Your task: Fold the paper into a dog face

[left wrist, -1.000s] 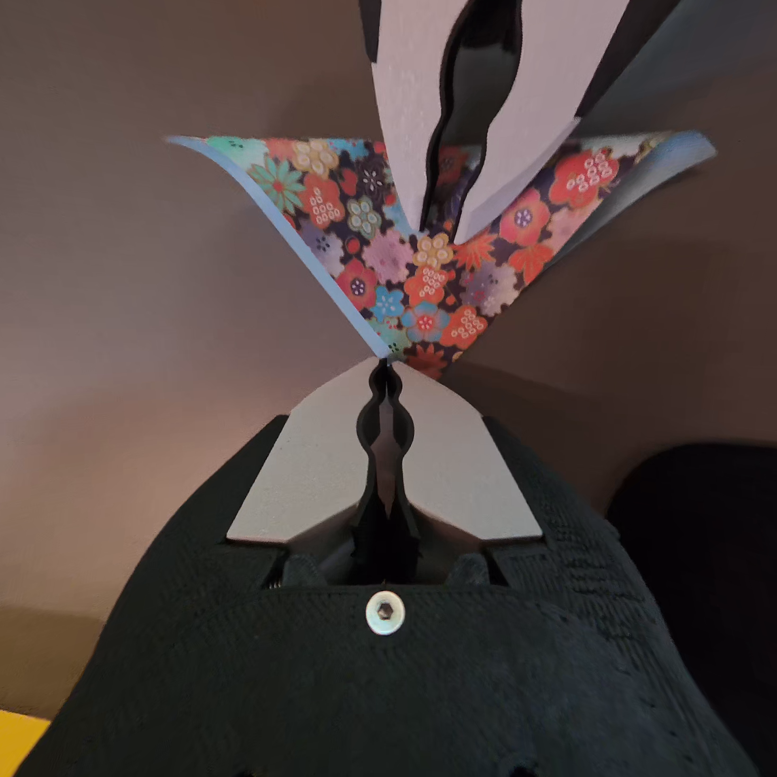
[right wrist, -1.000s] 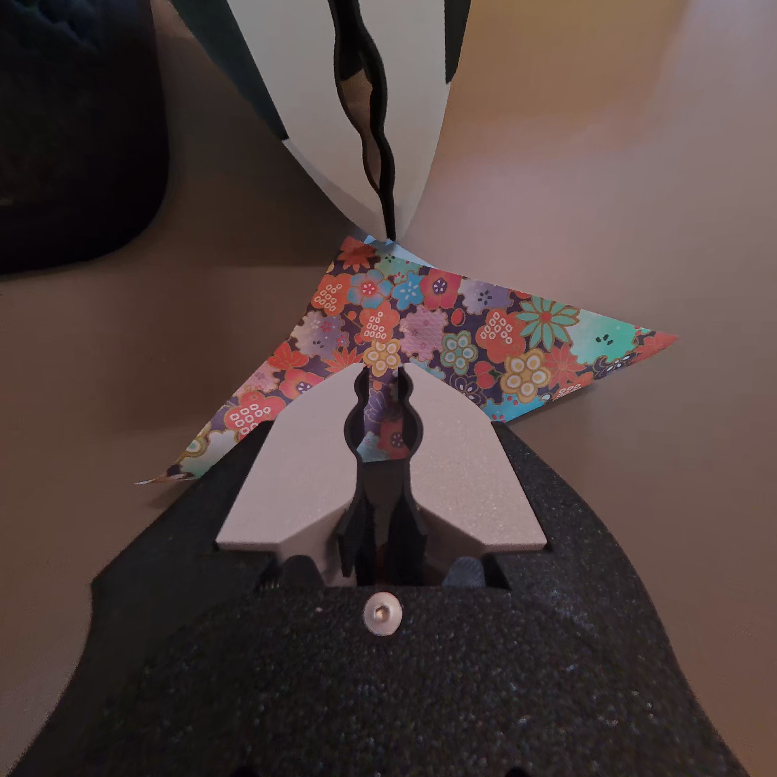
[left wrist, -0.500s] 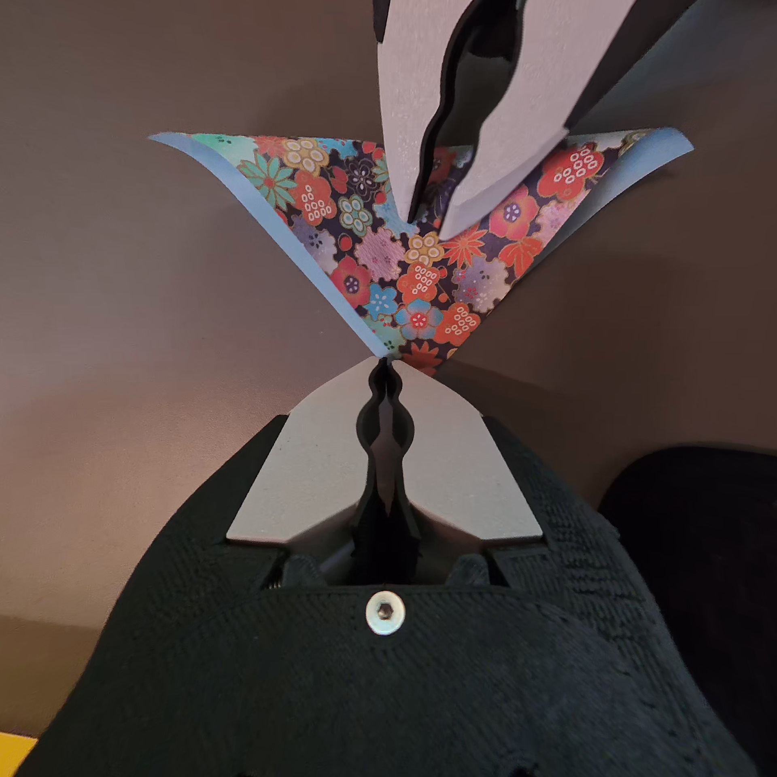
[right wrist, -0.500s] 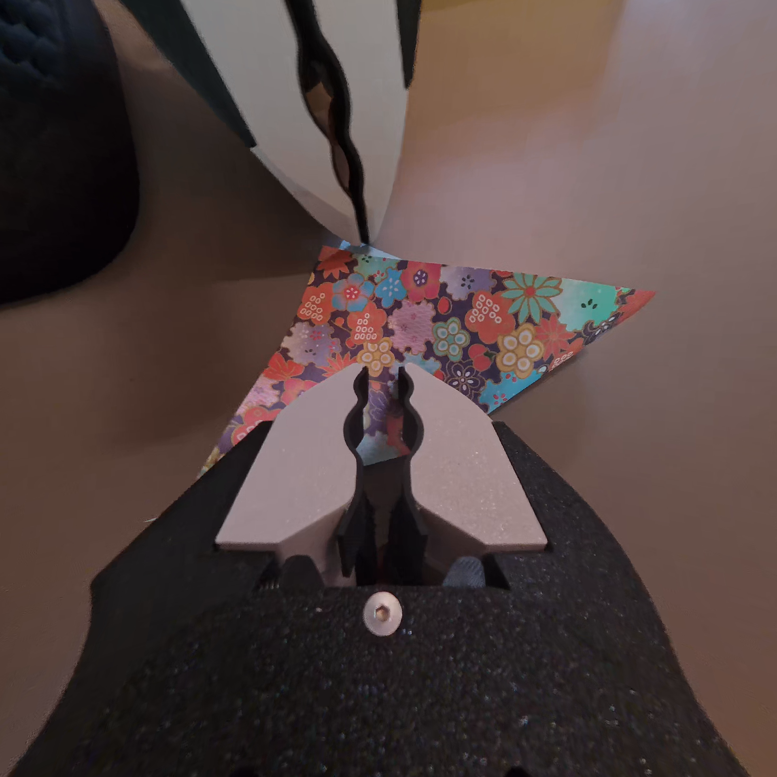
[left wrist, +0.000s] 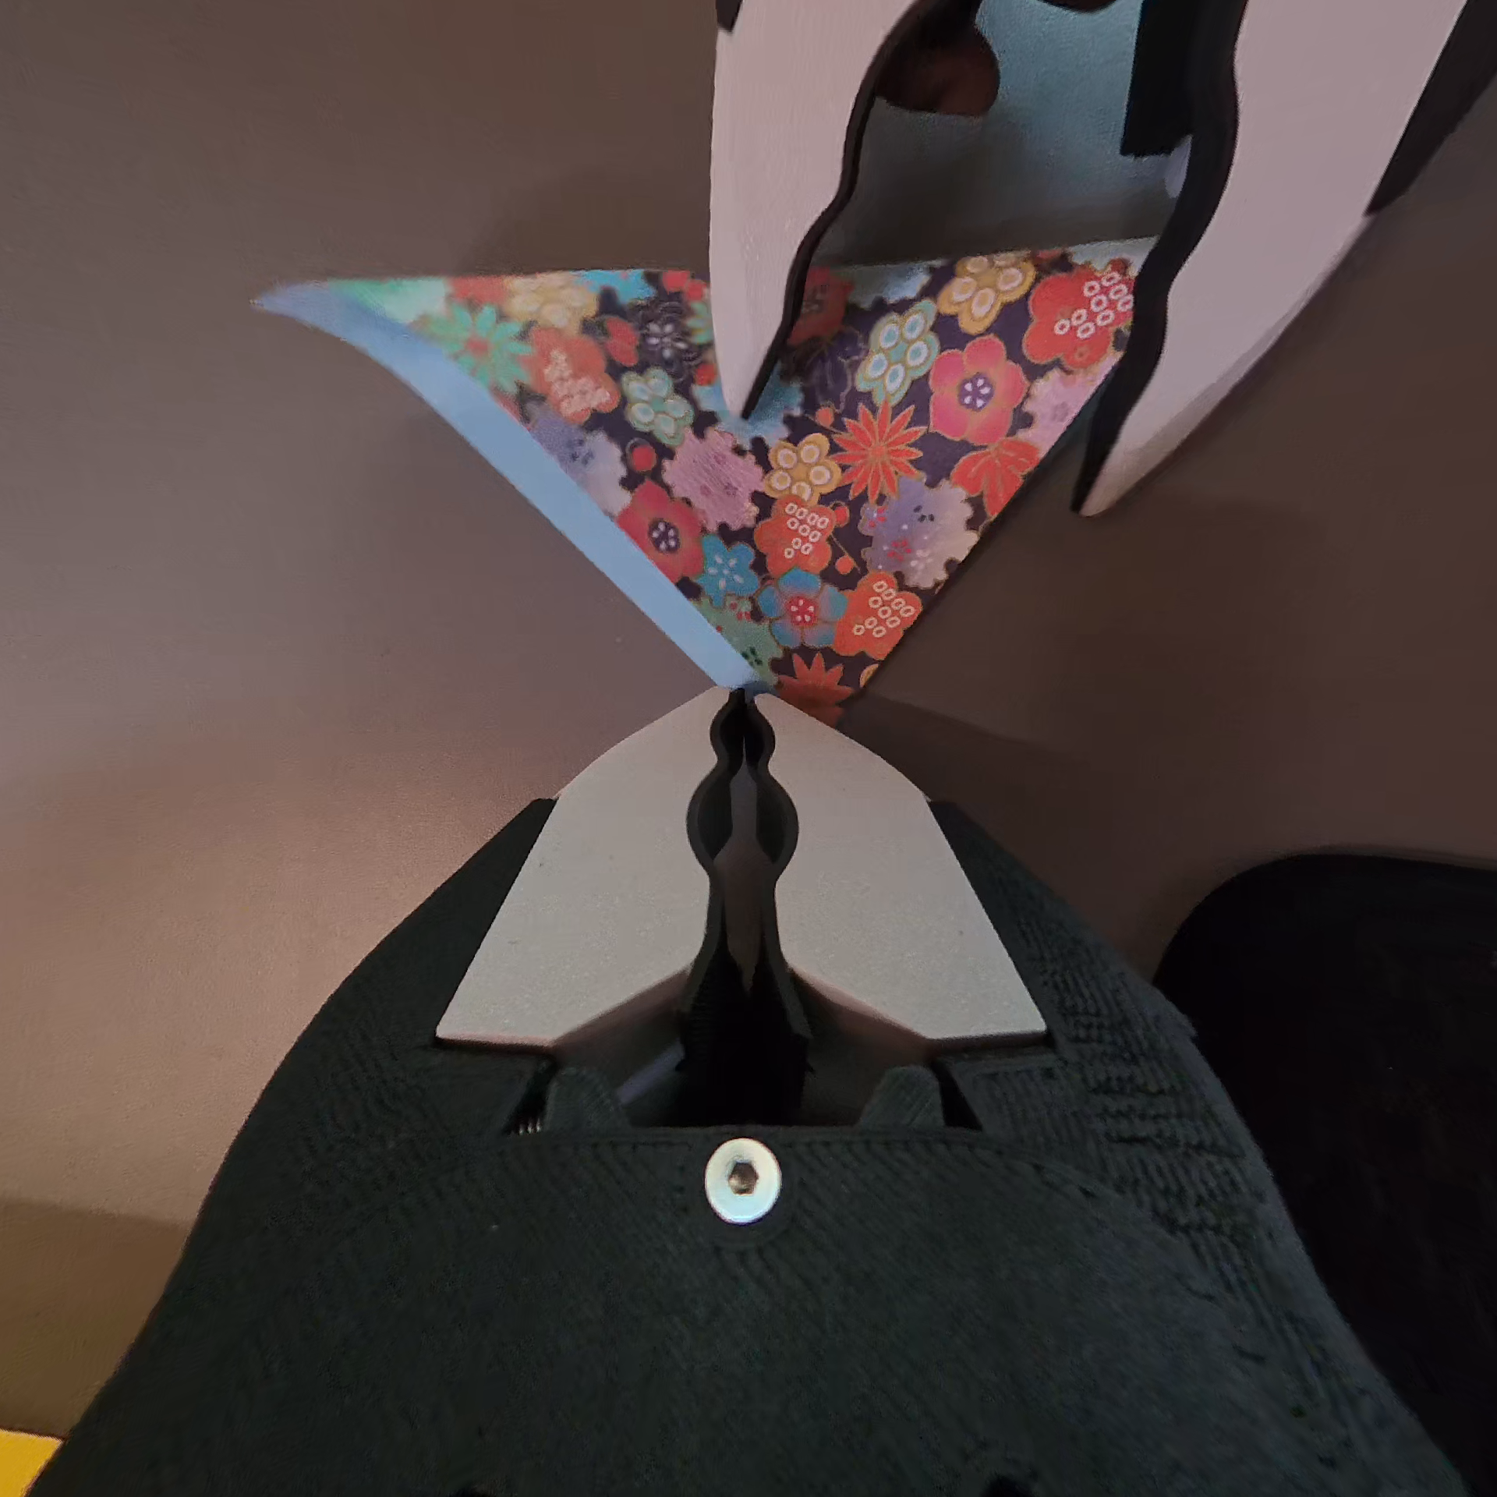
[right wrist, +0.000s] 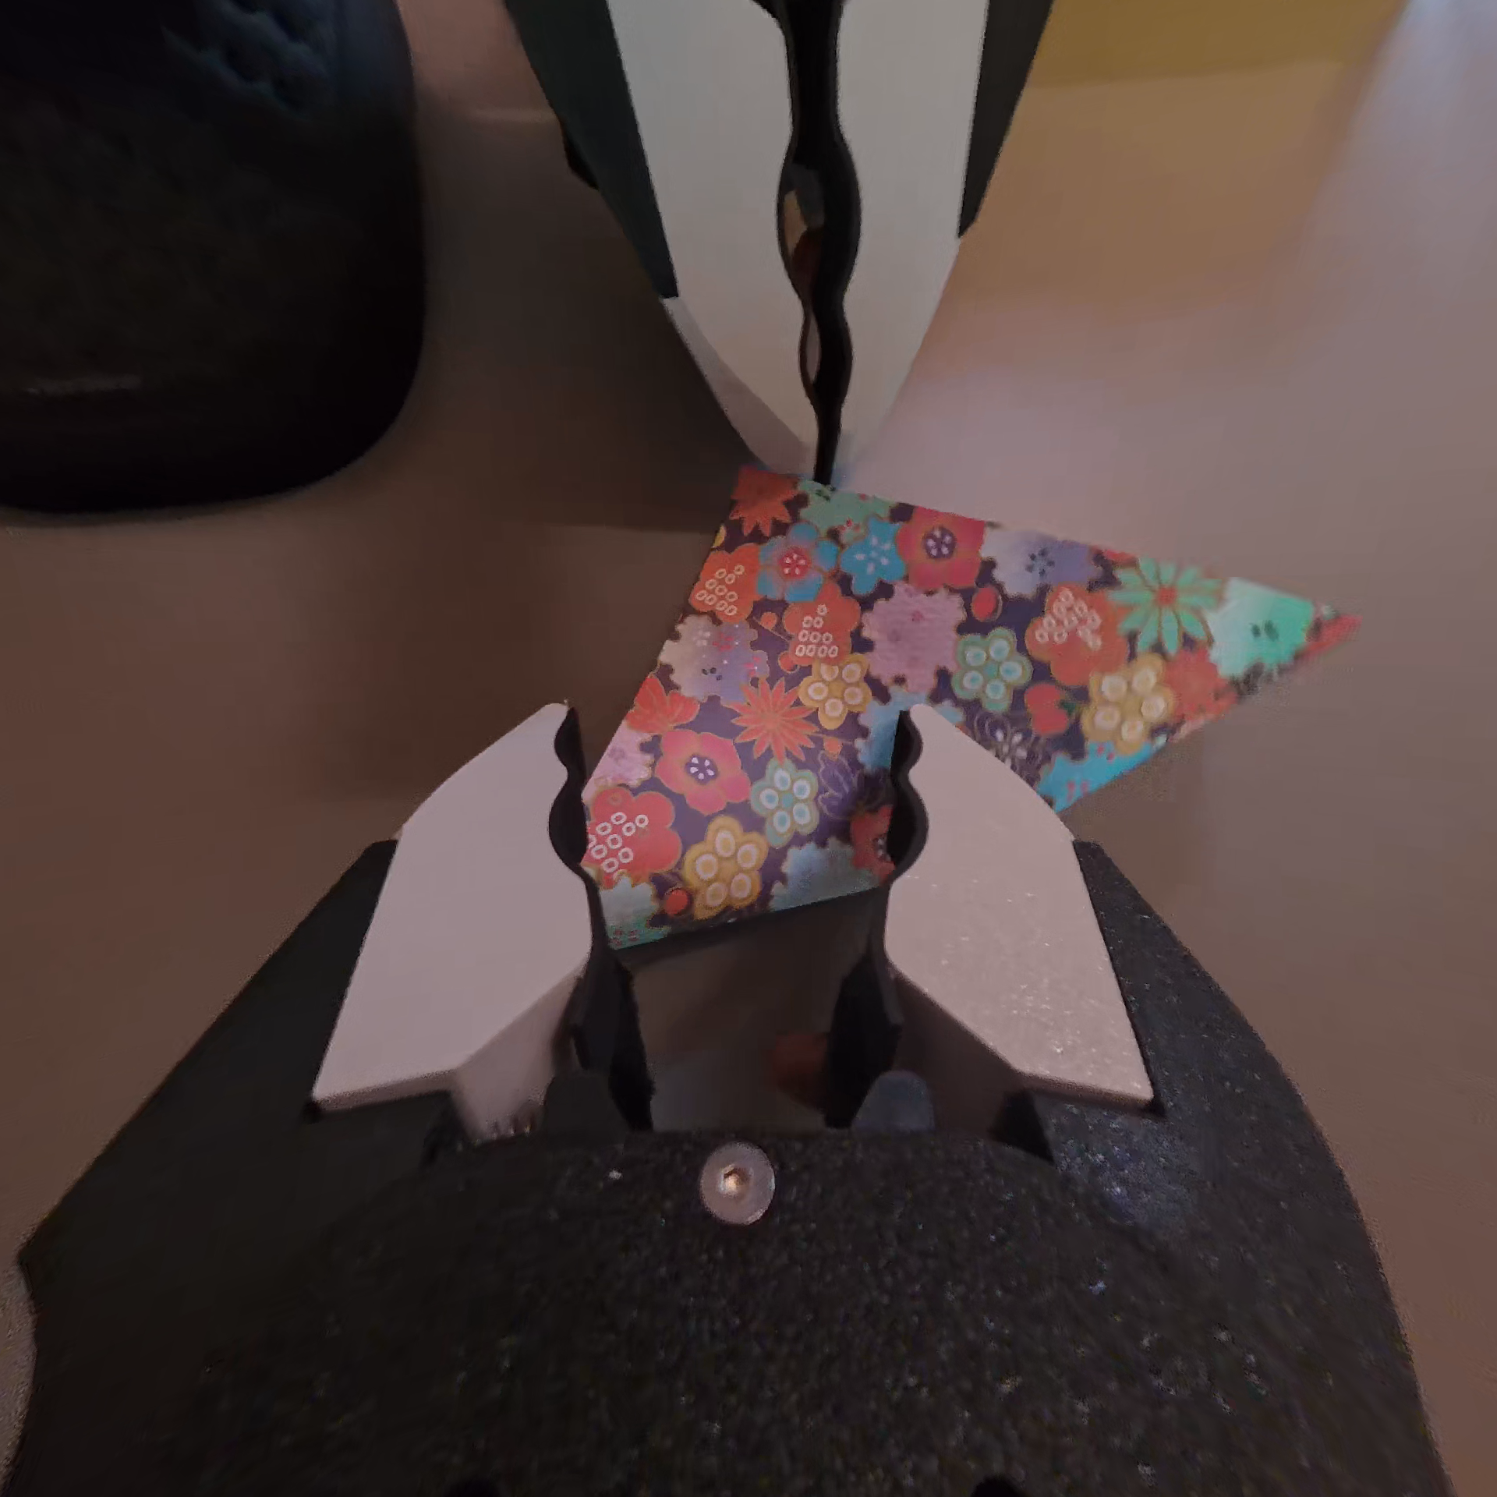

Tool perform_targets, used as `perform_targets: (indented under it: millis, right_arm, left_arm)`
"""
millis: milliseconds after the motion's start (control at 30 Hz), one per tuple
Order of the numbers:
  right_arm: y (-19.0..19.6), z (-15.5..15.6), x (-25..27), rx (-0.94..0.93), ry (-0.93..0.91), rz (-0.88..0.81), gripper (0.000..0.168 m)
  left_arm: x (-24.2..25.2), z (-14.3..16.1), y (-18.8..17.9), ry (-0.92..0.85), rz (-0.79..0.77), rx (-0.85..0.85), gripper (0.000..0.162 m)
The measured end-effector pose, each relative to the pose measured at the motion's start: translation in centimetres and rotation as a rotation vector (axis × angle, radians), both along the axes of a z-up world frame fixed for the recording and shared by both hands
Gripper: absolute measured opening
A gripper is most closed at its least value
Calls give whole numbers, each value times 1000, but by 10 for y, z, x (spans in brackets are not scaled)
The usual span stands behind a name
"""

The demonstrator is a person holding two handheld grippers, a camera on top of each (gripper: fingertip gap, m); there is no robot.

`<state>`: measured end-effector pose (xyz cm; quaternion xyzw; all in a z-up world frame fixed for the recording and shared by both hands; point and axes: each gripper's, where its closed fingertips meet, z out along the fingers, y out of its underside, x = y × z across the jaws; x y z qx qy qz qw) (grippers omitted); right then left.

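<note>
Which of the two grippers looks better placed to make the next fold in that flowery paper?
Probably the right gripper. It is open and free, with the paper between its fingers, while the left gripper is shut on the paper's corner and anchors it.

Dim, warm light falls on the table (right wrist: 1215, 324), brightest beyond the paper (right wrist: 931, 648) in the right wrist view. Soft shadows lie beside the paper. Its far corner blurs; wide-angle bending stretches the edges.
</note>
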<state>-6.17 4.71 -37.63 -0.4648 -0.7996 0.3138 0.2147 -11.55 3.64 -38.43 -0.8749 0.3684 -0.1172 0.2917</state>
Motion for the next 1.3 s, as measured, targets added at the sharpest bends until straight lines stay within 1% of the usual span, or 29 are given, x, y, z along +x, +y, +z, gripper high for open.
perform_targets:
  millis: [167,367,467,700,767,800,867,967,1067,1133,1200,1300]
  right_arm:
    - [12,-2,-5,3,20,-122,63]
    - [14,-5,-9,-40,1,-203,53]
    - [12,-6,-11,-66,-2,-214,49]
    - [12,-6,-11,-57,-5,-189,49]
    - [12,-6,-11,-46,-8,-176,49]
    - [12,-6,-11,-46,-9,-174,49]
    - [12,-6,-10,-46,-9,-169,49]
    - [11,-6,-10,-44,-9,-161,49]
    - [11,-6,-10,-40,-15,-150,49]
    - [11,-6,-10,-40,-14,-139,48]
    - [10,-6,-9,-42,-7,-130,48]
    - [10,-6,-9,-48,9,-125,48]
  left_arm:
    - [0,0,0,-12,2,1,1]
    - [0,0,0,-24,6,5,1]
    - [1,0,0,-47,11,6,1]
    - [1,1,1,-49,-6,27,0]
    - [2,2,-1,-78,4,19,0]
    - [2,4,-1,-110,29,7,0]
    - [-2,16,1,-156,80,39,0]
    - [-13,27,4,-92,121,114,0]
    - [1,44,13,-130,110,221,0]
    - [9,39,15,-95,84,218,0]
    - [6,24,18,-27,85,178,0]
    - [11,13,13,-38,49,125,0]
